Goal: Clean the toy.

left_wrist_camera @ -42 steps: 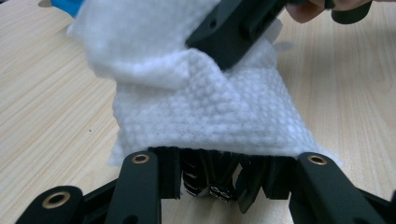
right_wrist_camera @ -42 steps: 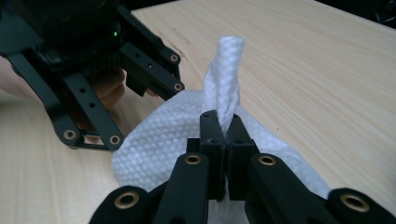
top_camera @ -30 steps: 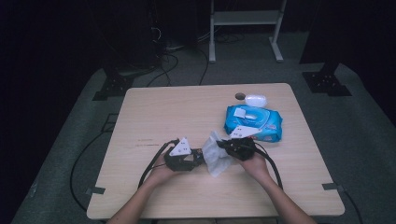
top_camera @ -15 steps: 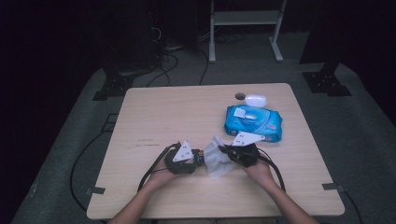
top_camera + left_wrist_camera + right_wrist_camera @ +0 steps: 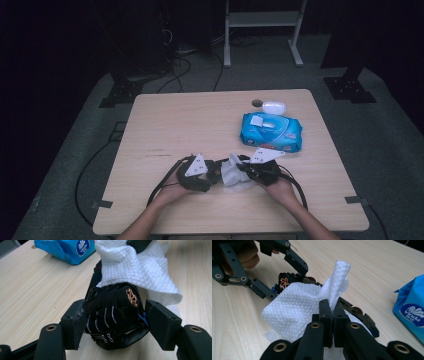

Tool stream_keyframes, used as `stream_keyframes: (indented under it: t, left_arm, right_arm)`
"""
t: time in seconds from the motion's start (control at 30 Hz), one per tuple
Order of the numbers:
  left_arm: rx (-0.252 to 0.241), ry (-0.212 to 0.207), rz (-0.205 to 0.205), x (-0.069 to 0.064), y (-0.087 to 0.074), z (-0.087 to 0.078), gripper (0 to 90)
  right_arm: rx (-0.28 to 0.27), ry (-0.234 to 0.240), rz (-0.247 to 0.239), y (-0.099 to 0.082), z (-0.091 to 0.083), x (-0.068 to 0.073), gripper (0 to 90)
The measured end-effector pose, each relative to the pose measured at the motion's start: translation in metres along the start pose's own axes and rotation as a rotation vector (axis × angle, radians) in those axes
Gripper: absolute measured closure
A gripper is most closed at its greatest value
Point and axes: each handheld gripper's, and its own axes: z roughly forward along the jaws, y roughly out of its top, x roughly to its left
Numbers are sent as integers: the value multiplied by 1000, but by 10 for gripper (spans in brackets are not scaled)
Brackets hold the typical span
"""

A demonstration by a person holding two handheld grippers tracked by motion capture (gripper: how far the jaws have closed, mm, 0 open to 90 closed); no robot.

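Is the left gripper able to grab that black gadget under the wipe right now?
Probably yes: the left gripper already has its jaws either side of the black gadget, and the wipe drapes only its far end.

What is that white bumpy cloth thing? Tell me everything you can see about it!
It is a white wipe, soft-looking, with a dotted, embossed texture. It is crumpled and folded, not flat. One corner stands up, pinched between the shut jaws of the right hand-held gripper. The rest drapes over a small black gadget with copper coils that lies on the wooden table, near the person's edge. The left hand-held gripper, its jaws just opening, brackets that gadget. A blue wipes pack lies behind.
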Motion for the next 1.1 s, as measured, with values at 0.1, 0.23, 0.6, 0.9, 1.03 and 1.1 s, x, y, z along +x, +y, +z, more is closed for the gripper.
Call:
stream_keyframes:
  t: [0.1,0.23,0.6,0.9,1.03,1.1]
  left_arm:
    - [5,11,15,-1,0,0,344]
    - [30,11,51,-3,-1,0,337]
    - [-1,13,-40,12,-1,6,121]
    - [45,-27,-55,14,-4,9,167]
    - [43,-39,-69,15,-6,3,238]
    - [38,-26,-69,16,-6,2,240]
  right_arm:
    - [1,9,10,-2,2,-1,879]
    - [19,10,18,-4,4,-2,879]
    - [8,8,49,2,-2,-13,878]
    - [64,10,34,6,23,-11,877]
    - [68,-7,34,5,31,-15,877]
    - [65,-19,23,6,33,-17,877]
